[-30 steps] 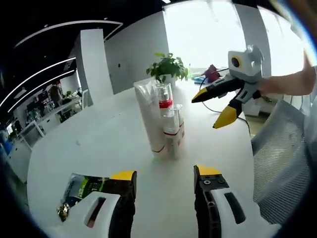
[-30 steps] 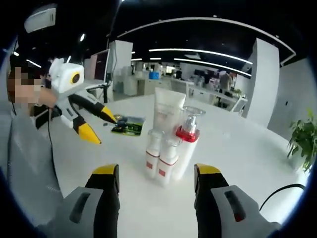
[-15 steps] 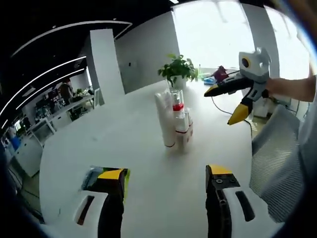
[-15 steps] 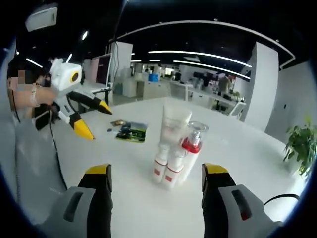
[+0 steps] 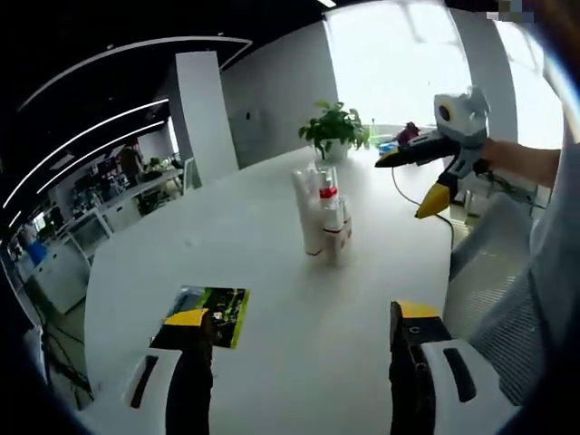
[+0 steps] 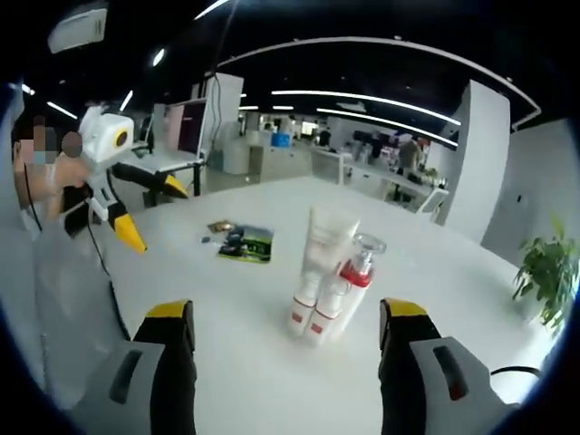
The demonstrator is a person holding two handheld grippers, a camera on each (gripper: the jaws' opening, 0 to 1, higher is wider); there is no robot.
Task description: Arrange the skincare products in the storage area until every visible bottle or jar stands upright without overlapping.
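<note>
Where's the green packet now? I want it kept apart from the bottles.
The green packet lies flat on the white table, just beyond the left gripper, apart from the bottle cluster.

One white tube (image 6: 330, 243), one red-collared pump bottle (image 6: 354, 276) and two small red-banded bottles (image 6: 314, 313) stand clustered, one green packet (image 6: 246, 243) lies flat, one potted plant (image 5: 334, 130) sits far.
</note>
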